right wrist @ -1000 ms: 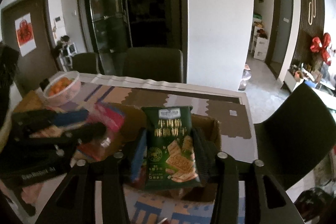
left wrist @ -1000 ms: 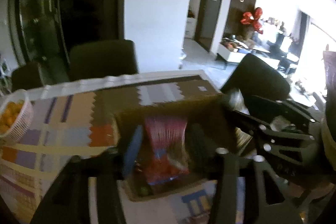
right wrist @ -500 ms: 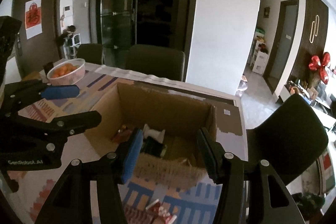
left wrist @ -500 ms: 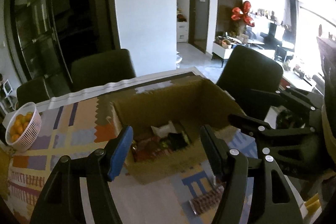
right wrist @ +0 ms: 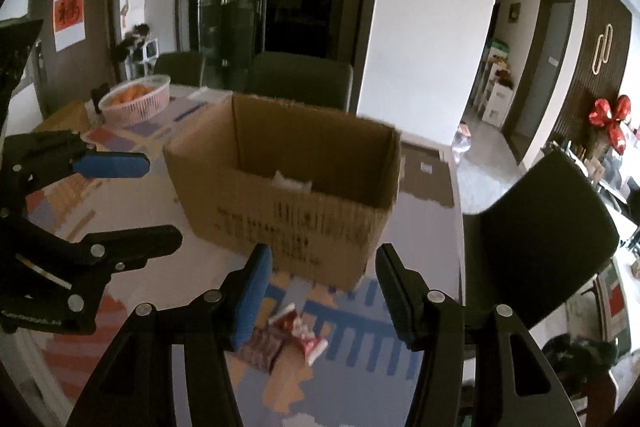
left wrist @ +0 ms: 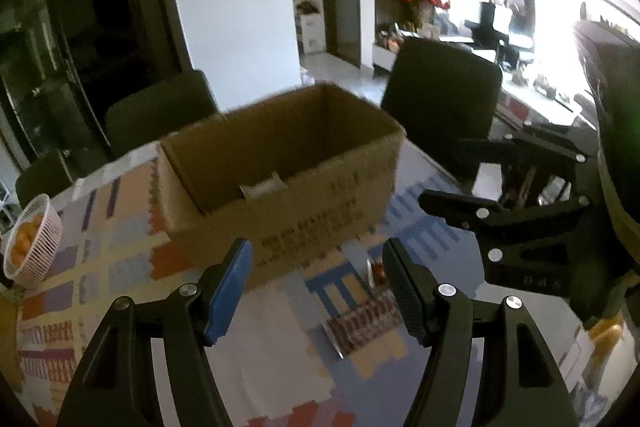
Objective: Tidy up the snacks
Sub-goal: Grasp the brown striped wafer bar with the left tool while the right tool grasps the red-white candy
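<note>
An open cardboard box stands on the patterned table mat, and a white packet edge shows above its near wall. In front of the box lie a dark patterned snack packet and a red one. My left gripper hovers open and empty over the mat before the box; the right wrist view shows it at the left. My right gripper is open and empty above the two packets, and in the left wrist view it is at the right.
A white basket of oranges sits at the table's far left. Dark chairs stand behind the box and at the right side. The table edge runs close on the right.
One second ago the left gripper held a pink packet and the right a green cracker packet over the box. Both packets are released into it, and both grippers have pulled back and lower.
</note>
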Available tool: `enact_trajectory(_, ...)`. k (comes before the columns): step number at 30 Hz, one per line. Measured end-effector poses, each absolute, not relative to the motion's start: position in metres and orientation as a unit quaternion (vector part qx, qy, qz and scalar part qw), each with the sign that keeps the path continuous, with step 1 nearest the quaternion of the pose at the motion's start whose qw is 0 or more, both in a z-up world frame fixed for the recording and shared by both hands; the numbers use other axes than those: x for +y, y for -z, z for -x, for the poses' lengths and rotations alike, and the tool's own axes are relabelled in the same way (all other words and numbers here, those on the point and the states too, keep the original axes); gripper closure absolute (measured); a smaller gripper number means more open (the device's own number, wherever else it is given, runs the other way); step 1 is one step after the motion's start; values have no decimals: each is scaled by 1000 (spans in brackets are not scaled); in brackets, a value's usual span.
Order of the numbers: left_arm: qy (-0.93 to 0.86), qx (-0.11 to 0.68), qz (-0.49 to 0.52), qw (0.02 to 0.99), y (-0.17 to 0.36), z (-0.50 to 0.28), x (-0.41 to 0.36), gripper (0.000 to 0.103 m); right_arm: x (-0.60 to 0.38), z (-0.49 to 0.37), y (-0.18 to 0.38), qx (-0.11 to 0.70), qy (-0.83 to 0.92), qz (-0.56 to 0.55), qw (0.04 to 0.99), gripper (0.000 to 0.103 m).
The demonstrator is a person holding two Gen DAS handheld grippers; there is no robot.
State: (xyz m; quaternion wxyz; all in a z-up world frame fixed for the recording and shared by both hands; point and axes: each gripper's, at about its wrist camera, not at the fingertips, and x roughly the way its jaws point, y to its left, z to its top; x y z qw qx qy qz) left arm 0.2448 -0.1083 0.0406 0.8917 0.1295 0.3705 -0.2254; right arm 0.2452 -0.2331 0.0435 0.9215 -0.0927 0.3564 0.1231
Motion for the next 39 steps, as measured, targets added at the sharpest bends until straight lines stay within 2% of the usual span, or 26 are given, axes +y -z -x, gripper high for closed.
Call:
enact_trajectory(19,288,462,-195,815,42,-252,-127,35,-230,-245,37,454,-143,127,870,48)
enact_trajectory(30,308,496,-227,779,79,-264,-141,33,-228,-260,65,484,-149,138,851,49)
enact_trajectory(39,316,500,-248,767,92,-267,-152,31,-221,-276,79,495,-157,138,843,56)
